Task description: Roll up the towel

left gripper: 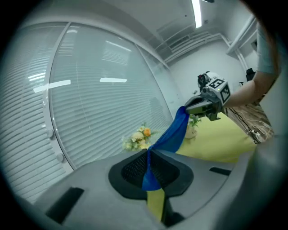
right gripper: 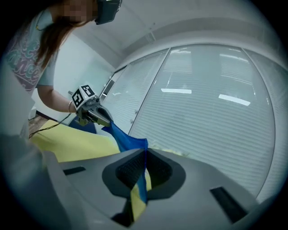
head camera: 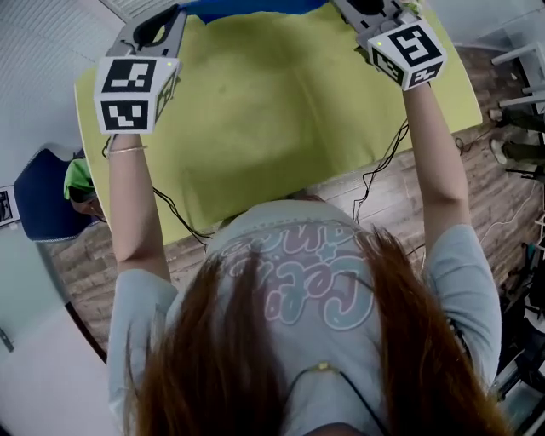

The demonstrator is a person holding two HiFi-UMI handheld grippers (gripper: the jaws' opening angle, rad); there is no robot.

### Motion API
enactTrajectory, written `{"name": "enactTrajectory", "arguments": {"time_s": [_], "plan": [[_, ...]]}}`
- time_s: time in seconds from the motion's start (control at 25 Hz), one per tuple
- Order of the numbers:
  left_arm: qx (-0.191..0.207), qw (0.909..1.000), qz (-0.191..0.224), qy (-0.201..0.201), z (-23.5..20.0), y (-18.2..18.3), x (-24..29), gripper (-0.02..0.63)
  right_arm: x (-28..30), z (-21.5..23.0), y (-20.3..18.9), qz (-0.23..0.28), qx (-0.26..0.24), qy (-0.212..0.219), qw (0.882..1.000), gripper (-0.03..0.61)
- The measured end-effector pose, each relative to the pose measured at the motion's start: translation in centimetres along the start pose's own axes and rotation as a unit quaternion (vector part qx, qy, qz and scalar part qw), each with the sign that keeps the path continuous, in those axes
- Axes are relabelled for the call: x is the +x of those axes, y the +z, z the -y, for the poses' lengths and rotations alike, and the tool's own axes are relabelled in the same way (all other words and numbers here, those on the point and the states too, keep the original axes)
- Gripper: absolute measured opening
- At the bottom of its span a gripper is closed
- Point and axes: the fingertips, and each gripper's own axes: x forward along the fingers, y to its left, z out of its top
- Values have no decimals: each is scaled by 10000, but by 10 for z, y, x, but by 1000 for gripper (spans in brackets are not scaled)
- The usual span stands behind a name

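A blue towel [head camera: 255, 7] is stretched in the air between my two grippers, above the far part of a yellow-green table [head camera: 281, 119]. Only a strip of it shows at the top edge of the head view. My left gripper [head camera: 180, 12] is shut on one end of the towel [left gripper: 173, 132], whose cloth is pinched between the jaws of my left gripper [left gripper: 148, 168]. My right gripper [head camera: 345, 7] is shut on the other end of the towel [right gripper: 126, 139], with the fabric caught between the jaws of my right gripper [right gripper: 144, 173]. Each gripper view shows the opposite gripper, the right one [left gripper: 191, 108] and the left one [right gripper: 105, 121].
A bunch of flowers [left gripper: 139, 137] and a small pot plant [left gripper: 192, 129] stand at the table's far side, by the window blinds [left gripper: 90, 99]. A blue chair [head camera: 38, 196] sits left of the table. Cables [head camera: 379, 170] hang over the table's near edge onto the wooden floor.
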Motion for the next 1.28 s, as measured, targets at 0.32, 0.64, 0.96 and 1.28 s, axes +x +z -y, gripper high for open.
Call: {"name": "enactTrajectory", "arguments": {"time_s": [0.32, 0.64, 0.96, 1.28], "plan": [[71, 9841, -1389, -1102, 142, -159, -40, 25, -66, -135, -131, -1454, 281, 1040, 9835, 20], [-202, 9764, -1752, -1245, 169, -189, -75, 25, -103, -174, -164, -1770, 331, 1211, 9762, 6], [-197, 9741, -2035, -967, 181, -206, -91, 26, -98, -241, -159, -1929, -313, 2442, 9498, 126], [111, 9694, -2352, -697, 180, -214, -103, 26, -92, -245, -169, -2156, -451, 2967, 9292, 105]]}}
